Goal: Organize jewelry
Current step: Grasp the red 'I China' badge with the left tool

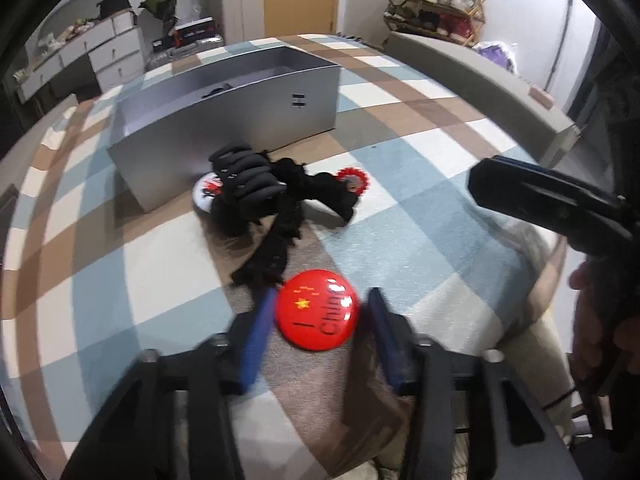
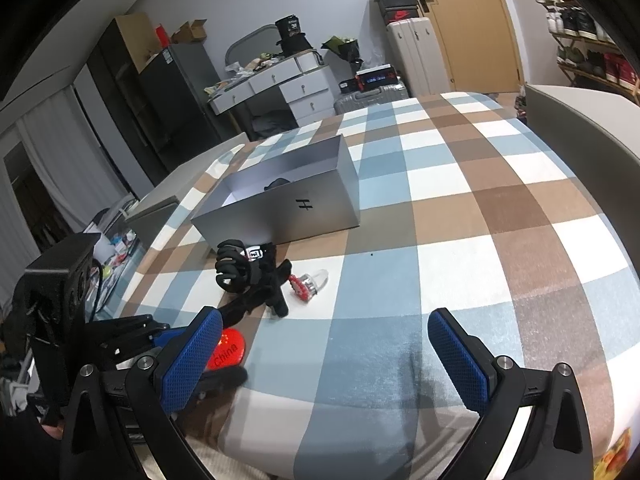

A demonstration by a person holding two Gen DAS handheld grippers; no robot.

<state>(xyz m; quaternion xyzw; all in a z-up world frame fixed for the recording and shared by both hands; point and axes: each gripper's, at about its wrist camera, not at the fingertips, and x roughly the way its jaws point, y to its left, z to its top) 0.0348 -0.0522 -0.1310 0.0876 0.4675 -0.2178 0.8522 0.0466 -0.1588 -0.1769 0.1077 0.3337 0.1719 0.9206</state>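
Closing on the red badge (image 1: 317,314) looks like the step in hand, with the left gripper (image 1: 318,328) at the near edge of the checked bedspread (image 2: 460,200) and its blue pads (image 1: 256,340) set either side of the disc, open, apparently just short of touching on both sides. Best done by squeezing across the full width of the badge, low enough to catch its rim and not its domed face, which would likely slip. Worth keeping clear of the black fabric strap (image 1: 276,248) just beyond the left pad, since pinching its frayed end would drag the whole heap along. Further in, toward the middle of the bedspread: a black claw clip (image 2: 234,266) touching that strap, a white badge (image 1: 206,194) half under the clip, then a red beaded ornament (image 2: 308,282) just to the right. Behind them, the open grey box (image 2: 280,200), some dark item already inside, the likely place for the badge; a straight lift, then a carry over the heap and above the near wall, should avoid snagging. Over to the right, the right gripper (image 2: 326,360) held above the near edge, spread wide, holding nothing, free to steady the box if needed.
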